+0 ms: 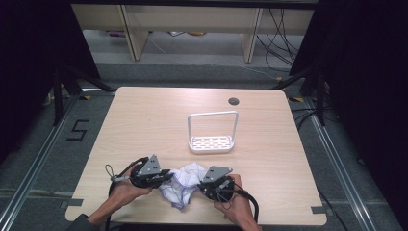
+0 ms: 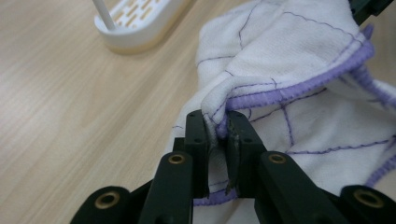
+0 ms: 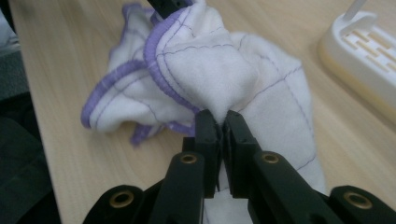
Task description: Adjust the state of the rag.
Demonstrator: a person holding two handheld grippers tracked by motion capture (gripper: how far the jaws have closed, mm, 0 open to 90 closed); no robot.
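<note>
Cloth (image 1: 185,185) sits crumpled at the table's (image 1: 144,120) near edge, and both grabs look done: left gripper (image 2: 217,133) pinches a purple-hemmed fold, right gripper (image 3: 221,126) is clamped on a bunched white bit. Spreading or folding it is all still to do, I'd say, and the white rack (image 1: 212,143) behind stands empty.

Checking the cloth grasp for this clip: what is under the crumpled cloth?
The white cloth with purple edging lies bunched on the wooden table, between the left gripper and right gripper, both shut on its folds. Bare tabletop shows around it; whatever lies beneath the folds is covered.
</note>
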